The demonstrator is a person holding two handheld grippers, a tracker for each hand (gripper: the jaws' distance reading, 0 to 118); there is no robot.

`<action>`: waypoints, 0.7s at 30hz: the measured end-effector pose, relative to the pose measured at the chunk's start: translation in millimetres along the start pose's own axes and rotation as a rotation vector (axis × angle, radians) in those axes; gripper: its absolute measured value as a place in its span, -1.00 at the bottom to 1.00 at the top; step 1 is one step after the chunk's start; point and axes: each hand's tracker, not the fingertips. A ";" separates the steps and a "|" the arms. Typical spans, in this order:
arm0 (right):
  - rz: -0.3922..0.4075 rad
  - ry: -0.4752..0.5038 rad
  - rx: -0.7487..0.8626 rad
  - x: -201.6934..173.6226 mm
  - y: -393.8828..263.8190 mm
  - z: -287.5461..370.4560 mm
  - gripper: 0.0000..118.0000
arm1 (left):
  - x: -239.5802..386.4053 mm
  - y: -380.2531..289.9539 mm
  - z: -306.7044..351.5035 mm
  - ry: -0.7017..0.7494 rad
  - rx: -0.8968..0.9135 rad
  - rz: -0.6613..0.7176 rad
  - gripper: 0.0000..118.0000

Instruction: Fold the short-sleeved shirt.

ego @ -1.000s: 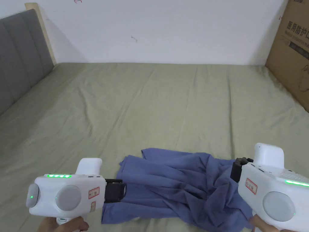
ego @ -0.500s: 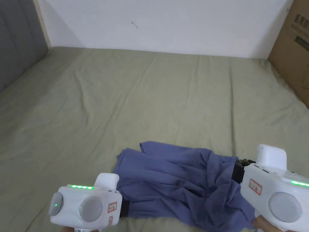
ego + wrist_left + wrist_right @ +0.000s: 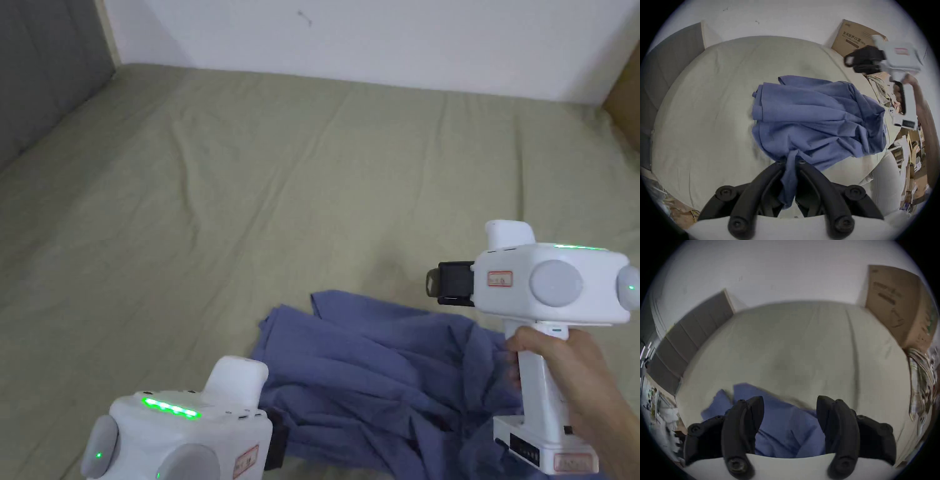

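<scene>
From the head view, a crumpled blue short-sleeved shirt (image 3: 387,381) lies bunched on the near part of the bed's olive-green sheet (image 3: 250,187). The left gripper (image 3: 278,440) sits low at the shirt's near left edge, its white body hiding the jaw tips, and the right gripper (image 3: 434,282) is lifted above the shirt's far right side, held upright by the person's right hand (image 3: 572,369), with its black nose pointing left over bare sheet. In the left gripper view, the left gripper (image 3: 790,160) has both jaws pressed together on a twisted strip of the shirt (image 3: 810,116) (the fabric runs down between the two black jaws), while the rest of the garment spreads across the sheet (image 3: 705,113) beyond. The right gripper (image 3: 849,60) shows farther off at upper right, in the air in front of a cardboard box (image 3: 855,37). In the right gripper view, which is blurred, the right gripper (image 3: 790,404) has its jaws spread wide with nothing between them, and the shirt (image 3: 786,426) lies below them on the sheet (image 3: 786,345); a grey headboard (image 3: 688,337) stands at left and the cardboard box (image 3: 893,305) at right.
</scene>
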 end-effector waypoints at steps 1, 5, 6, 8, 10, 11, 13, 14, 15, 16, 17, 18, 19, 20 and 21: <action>0.005 0.009 -0.066 1.2 2.7 -19.0 0.24 | -0.2 -0.3 -0.8 0.001 -0.001 0.000 -0.89; 0.078 -0.109 -0.304 1.5 -12.6 -85.9 0.24 | -2.6 -2.2 -3.7 -0.004 -0.017 0.016 -0.89; 0.093 -0.124 -0.271 0.0 -19.7 -88.3 0.24 | -3.2 -3.2 -2.7 -0.008 -0.018 0.019 -0.89; 0.080 -0.110 -0.213 -5.7 -21.6 -80.1 0.18 | -3.3 -3.6 -1.7 -0.013 -0.017 0.022 -0.89; 0.099 -0.094 -0.196 -11.1 -24.5 -72.8 -0.28 | -2.7 -3.7 -1.4 -0.016 -0.019 0.016 -0.89; 0.102 -0.066 -0.198 -13.1 -23.7 -72.1 -0.64 | -2.1 -2.7 -1.3 -0.011 -0.022 0.015 -0.89; 0.056 -0.032 -0.210 -19.9 -22.2 -66.9 -0.77 | 0.9 -1.4 0.8 -0.002 -0.016 0.010 -0.89; 0.082 -0.061 -0.205 -23.6 -22.6 -64.3 -0.78 | 2.2 -0.5 3.3 0.001 -0.015 0.010 -0.89; 0.102 -0.070 -0.192 -24.5 -22.1 -59.6 -0.78 | 2.4 1.3 5.8 0.001 -0.013 0.012 -0.89; 0.099 -0.059 -0.183 -22.6 -20.2 -51.5 -0.78 | 2.9 3.6 9.7 -0.001 -0.002 0.009 -0.89; 0.085 -0.050 -0.167 -19.5 -16.5 -43.2 -0.78 | 3.5 6.5 14.6 0.002 0.011 0.004 -0.89; 0.066 -0.031 -0.148 -15.1 -12.0 -32.5 -0.78 | 4.2 10.0 19.7 0.011 0.027 -0.014 -0.89; 0.038 -0.015 -0.117 -8.7 -6.3 -19.8 -0.78 | 3.5 15.0 25.2 0.030 0.051 -0.036 -0.89; 0.015 -0.027 -0.091 -2.2 -0.2 -7.3 -0.78 | 2.3 20.9 31.4 0.052 0.066 -0.037 -0.89; 0.009 -0.053 -0.063 4.7 6.9 9.1 -0.78 | -0.8 28.7 39.2 0.067 0.085 -0.037 -0.89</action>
